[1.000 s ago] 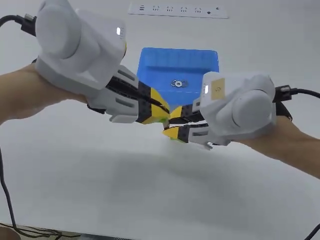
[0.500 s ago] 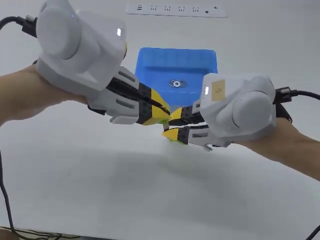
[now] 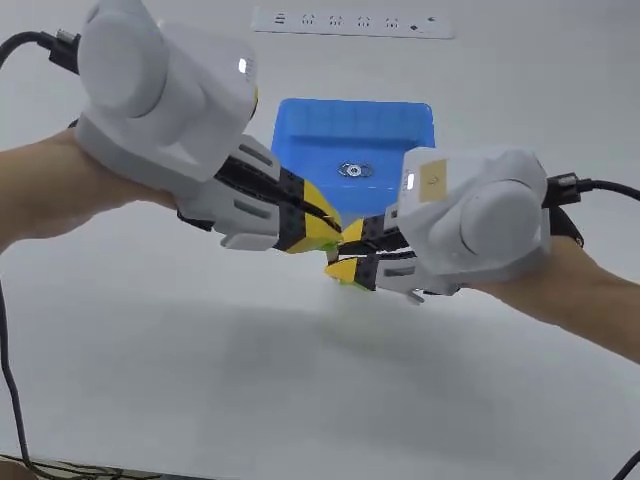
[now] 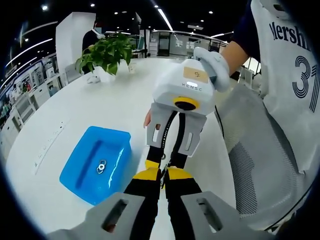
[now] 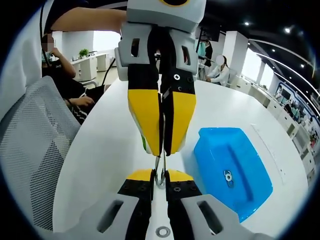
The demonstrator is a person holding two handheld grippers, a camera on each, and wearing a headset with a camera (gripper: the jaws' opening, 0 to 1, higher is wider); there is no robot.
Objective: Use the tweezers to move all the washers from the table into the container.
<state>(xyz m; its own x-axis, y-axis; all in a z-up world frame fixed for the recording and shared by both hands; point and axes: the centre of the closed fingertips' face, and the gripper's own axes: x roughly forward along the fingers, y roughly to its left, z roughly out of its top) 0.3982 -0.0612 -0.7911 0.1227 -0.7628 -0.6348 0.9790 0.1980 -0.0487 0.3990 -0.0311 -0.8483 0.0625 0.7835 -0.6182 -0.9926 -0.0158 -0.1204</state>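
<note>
1. Left gripper point(image 4: 161, 175): jaws closed narrowly on the tweezers point(image 5: 160, 162), tip to tip with the right gripper point(image 5: 159, 177).
2. Right gripper: jaws pinched on the looped end of the same tweezers. In the head view the two grippers meet just in front of the container point(image 3: 300, 125).
3. Container: blue, on the white table point(image 3: 300, 380), with stored washers point(image 3: 353, 170) inside.
4. Loose washer point(image 5: 163, 231): flat on the table, close under the right gripper's jaws.
5. Power strip point(image 3: 350, 21): at the far table edge.

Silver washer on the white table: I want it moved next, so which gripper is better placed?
Right, likely: the flat silver washer lies beneath the right gripper, whose jaws pinch the thin metal tweezers; the left gripper sits farther off.
</note>
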